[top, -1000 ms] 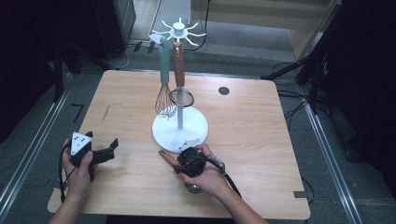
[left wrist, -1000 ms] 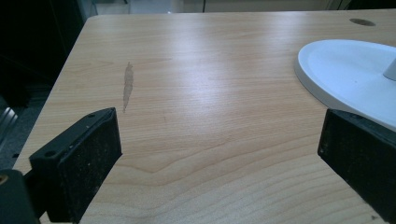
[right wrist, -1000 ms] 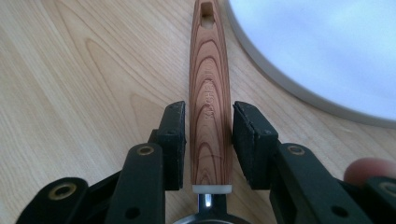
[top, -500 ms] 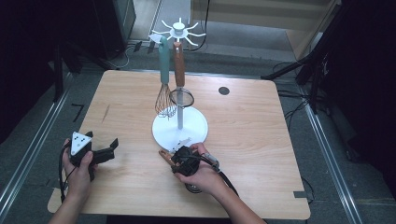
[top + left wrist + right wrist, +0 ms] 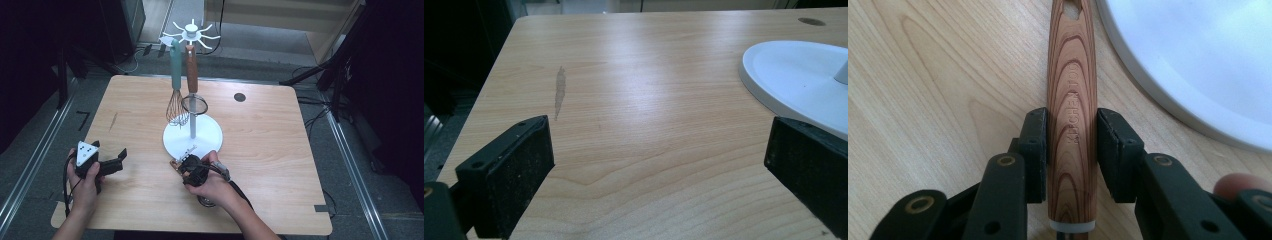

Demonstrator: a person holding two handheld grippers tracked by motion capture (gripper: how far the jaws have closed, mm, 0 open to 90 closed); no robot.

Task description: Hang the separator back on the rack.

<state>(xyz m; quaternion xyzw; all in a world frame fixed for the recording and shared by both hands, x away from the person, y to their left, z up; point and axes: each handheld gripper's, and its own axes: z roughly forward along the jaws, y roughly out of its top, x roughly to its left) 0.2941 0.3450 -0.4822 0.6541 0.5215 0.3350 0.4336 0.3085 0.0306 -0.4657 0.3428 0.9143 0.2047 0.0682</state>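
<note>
A utensil with a striped wooden handle [image 5: 1070, 65] lies flat on the table, just in front of the white stand base [image 5: 1208, 60]. My right gripper [image 5: 1072, 125] has just been closing with that handle between its jaws, and both pads now sit against the handle's sides. From above, the right gripper [image 5: 189, 167] is at the base's near edge [image 5: 205, 137], and the handle tip [image 5: 175, 164] pokes out to its left. My left gripper [image 5: 119, 161] rests at the table's near left. Its jaws [image 5: 659, 150] stand wide open over bare wood.
On the stand's pole hang a teal-handled whisk [image 5: 176, 100] and a brown-handled strainer [image 5: 192, 102], under a white spoked top [image 5: 191, 34]. A round hole [image 5: 240, 97] marks the far right of the table. A dark streak [image 5: 559, 90] shows in the wood.
My right gripper has shifted slightly to the left along the table by the stand base. The left gripper has stayed put.
</note>
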